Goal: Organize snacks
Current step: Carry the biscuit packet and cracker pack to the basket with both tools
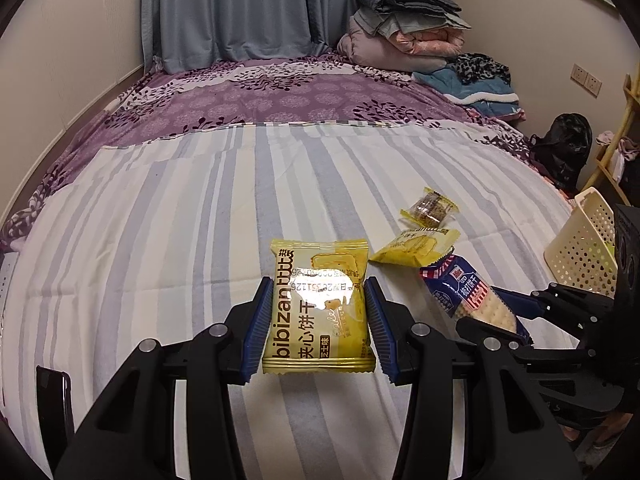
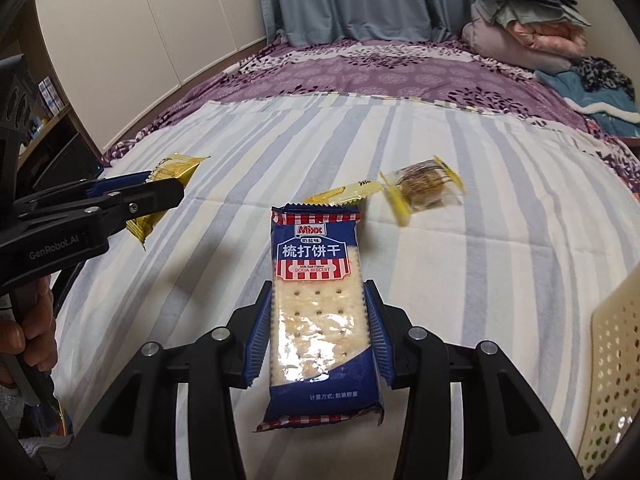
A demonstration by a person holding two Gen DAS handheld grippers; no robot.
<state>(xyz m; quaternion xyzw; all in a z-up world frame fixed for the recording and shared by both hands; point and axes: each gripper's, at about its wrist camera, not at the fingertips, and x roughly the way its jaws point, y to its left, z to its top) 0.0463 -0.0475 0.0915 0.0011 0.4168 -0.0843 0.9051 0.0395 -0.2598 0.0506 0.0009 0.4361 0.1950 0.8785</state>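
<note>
A yellow sandwich-biscuit packet [image 1: 320,312] hangs above the striped sheet with my left gripper [image 1: 318,284] shut on its sides. In the right wrist view the same gripper [image 2: 164,186] comes in from the left with that yellow packet [image 2: 176,168]. My right gripper [image 2: 318,288] is shut on a blue soda-biscuit packet [image 2: 316,300], lifted off the bed. From the left wrist it shows at the right as the right gripper [image 1: 492,312] with the blue packet [image 1: 468,296].
A second yellow packet [image 1: 416,246] and a clear-wrapped cake [image 1: 430,208] lie on the striped bed sheet [image 1: 200,220]. A cream perforated basket [image 1: 584,240] stands at the bed's right edge. Folded blankets [image 1: 404,28] pile up at the far right corner. A person's hand [image 2: 28,328] holds the left tool.
</note>
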